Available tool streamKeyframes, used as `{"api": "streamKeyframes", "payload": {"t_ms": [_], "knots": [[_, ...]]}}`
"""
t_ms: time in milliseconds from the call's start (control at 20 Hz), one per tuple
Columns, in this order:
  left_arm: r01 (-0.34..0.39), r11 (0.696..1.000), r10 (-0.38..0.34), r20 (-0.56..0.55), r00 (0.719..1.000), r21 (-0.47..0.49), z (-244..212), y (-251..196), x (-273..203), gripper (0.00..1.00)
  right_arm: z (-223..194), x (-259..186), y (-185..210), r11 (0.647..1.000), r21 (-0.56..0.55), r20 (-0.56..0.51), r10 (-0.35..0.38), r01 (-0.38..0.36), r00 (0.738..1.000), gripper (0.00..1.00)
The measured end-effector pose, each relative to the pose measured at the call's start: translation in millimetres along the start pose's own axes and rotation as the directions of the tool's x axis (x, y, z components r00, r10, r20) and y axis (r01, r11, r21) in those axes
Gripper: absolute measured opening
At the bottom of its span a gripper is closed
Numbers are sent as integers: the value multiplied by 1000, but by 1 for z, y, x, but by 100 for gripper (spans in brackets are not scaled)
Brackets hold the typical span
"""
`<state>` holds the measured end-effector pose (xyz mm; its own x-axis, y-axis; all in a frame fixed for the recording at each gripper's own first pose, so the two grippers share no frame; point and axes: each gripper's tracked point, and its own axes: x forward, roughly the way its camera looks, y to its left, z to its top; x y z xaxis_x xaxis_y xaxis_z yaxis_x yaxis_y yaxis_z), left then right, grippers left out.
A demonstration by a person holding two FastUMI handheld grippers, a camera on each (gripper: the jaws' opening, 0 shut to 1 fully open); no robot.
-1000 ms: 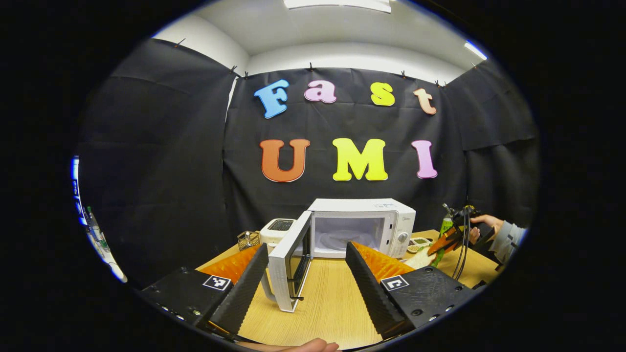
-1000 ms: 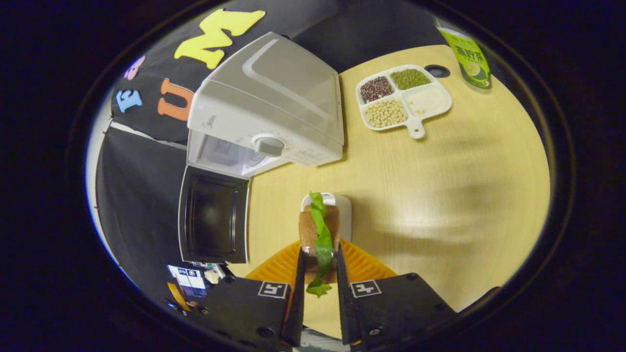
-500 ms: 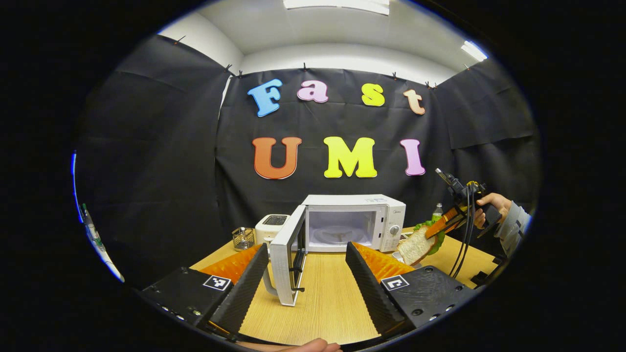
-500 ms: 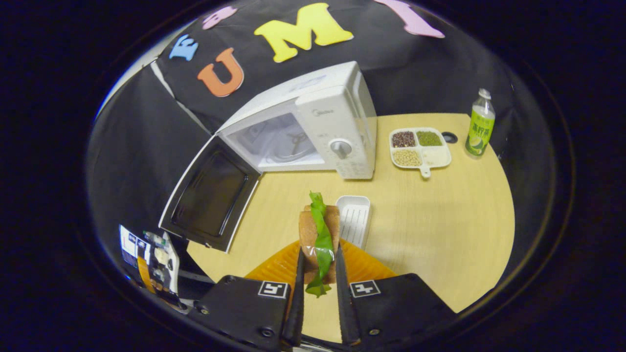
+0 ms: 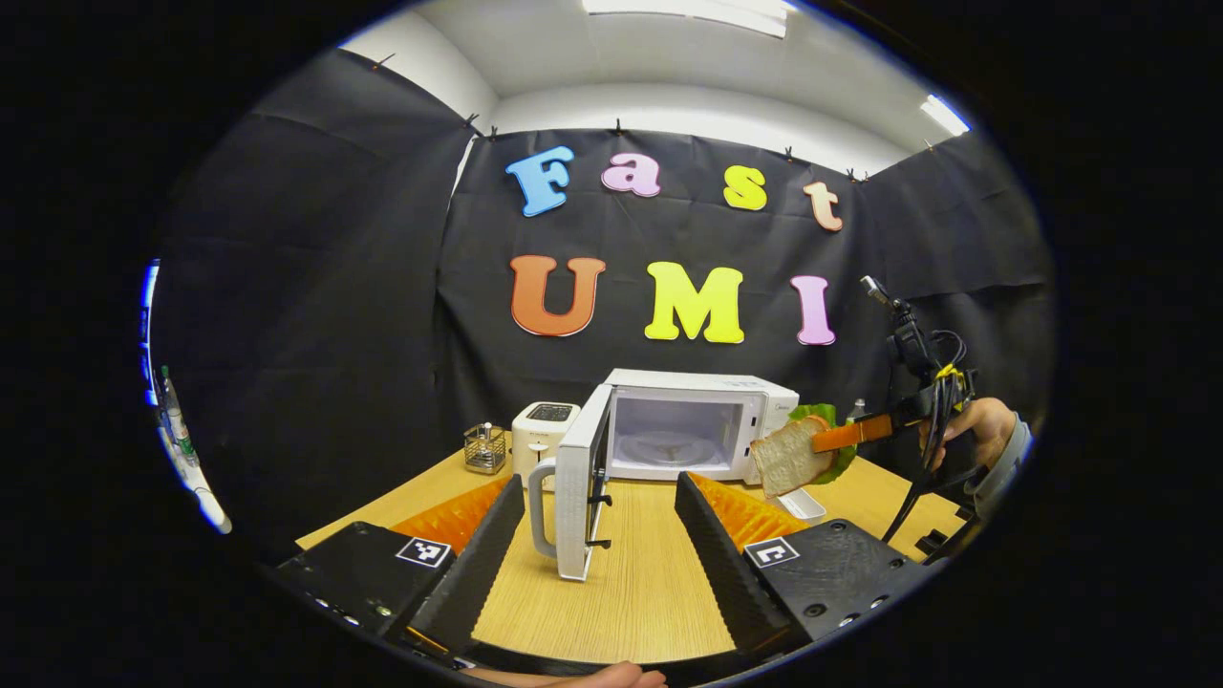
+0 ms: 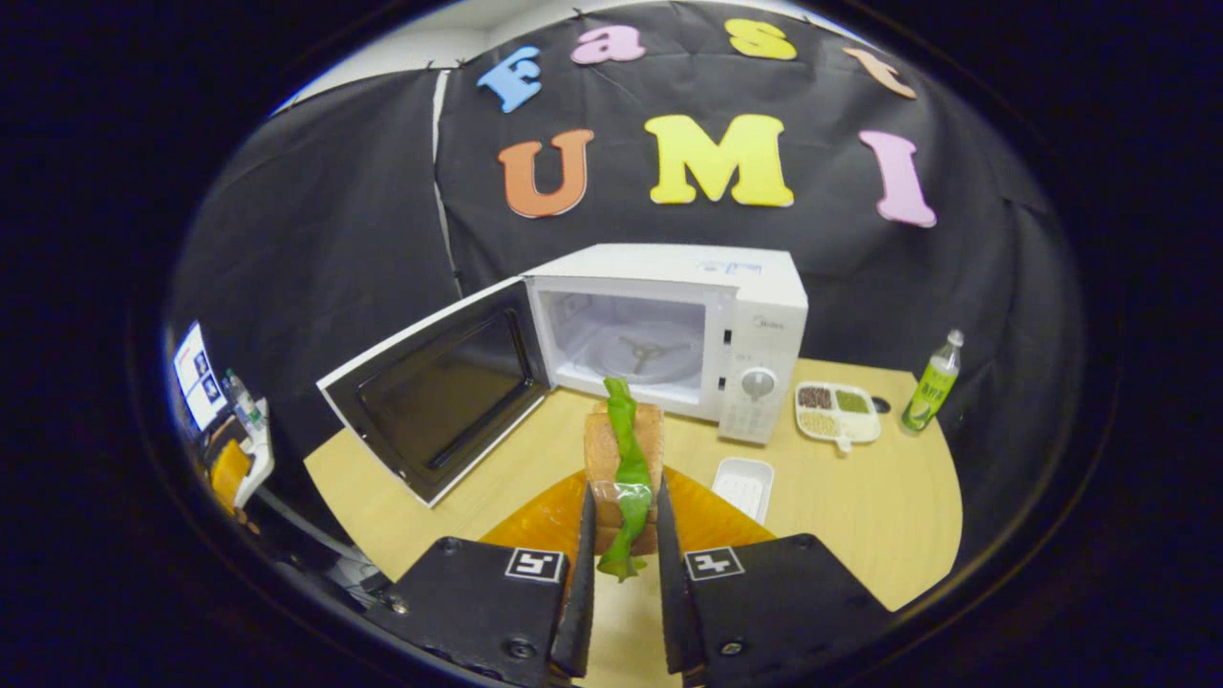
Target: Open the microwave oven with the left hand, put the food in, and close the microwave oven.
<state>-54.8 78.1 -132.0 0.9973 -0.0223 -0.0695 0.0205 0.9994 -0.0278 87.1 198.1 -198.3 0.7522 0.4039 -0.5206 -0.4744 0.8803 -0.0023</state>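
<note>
Two claws are up over the tabletop. The right claw has its fingers pressed on either side of a sandwich, bread slices with a green lettuce leaf running between them; the sandwich is lifted clear of the tabletop and sits in front of the microwave, pointed toward its opening. In the left gripper view that same sandwich hangs just right of the oven's control panel, with a person's hand gripping the tool behind it.

The microwave door is swung wide to the left, and the glass turntable lies bare inside the white cavity. The left claw is spread wide with nothing between its fingers, hovering low over the tabletop near the door's outer edge.

On the tabletop, a small white tray lies near the sandwich, a divided dish of beans and grains sits right of the microwave, and a green bottle stands beyond it. A toaster and a small wire basket stand left of the oven.
</note>
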Motion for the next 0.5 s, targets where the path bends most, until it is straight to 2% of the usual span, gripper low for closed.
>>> {"api": "streamKeyframes", "payload": {"t_ms": [50, 100, 150, 200, 250, 300, 350, 400, 500], "knots": [[-2, 1000, 2, 10, 1000, 0, 3, 4, -3, 95, 3, 2, 9, 999, -33, 33, -29, 30, 999, 33], [-3, 1000, 2, 22, 1000, 1, 6, 7, -6, 95, 6, 6, 20, 996, -65, 65, -51, 55, 997, 24], [-4, 1000, 4, 30, 1000, 1, 10, 11, -8, 95, 9, 14, 30, 993, -89, 94, -68, 76, 993, 24], [-11, 1000, 11, 39, 999, 0, 14, 15, -11, 95, 11, 22, 39, 990, -98, 122, -84, 97, 989, 33], [-15, 1000, 15, 49, 999, 0, 19, 20, -11, 95, 14, 30, 47, 988, -98, 153, -101, 116, 983, 33], [-19, 1000, 19, 58, 998, 0, 23, 24, -11, 95, 18, 39, 55, 986, -98, 186, -116, 136, 976, 25], [-25, 1000, 25, 61, 998, -1, 26, 28, -13, 95, 20, 50, 61, 984, -93, 204, -129, 151, 970, 25], [-30, 1000, 30, 68, 997, -1, 30, 31, -14, 95, 21, 62, 67, 984, -80, 213, -137, 157, 967, 33], [-27, 1000, 27, 86, 996, 0, 39, 32, -15, 95, 26, 93, 79, 989, -38, 226, -133, 146, 965, 33]]}}
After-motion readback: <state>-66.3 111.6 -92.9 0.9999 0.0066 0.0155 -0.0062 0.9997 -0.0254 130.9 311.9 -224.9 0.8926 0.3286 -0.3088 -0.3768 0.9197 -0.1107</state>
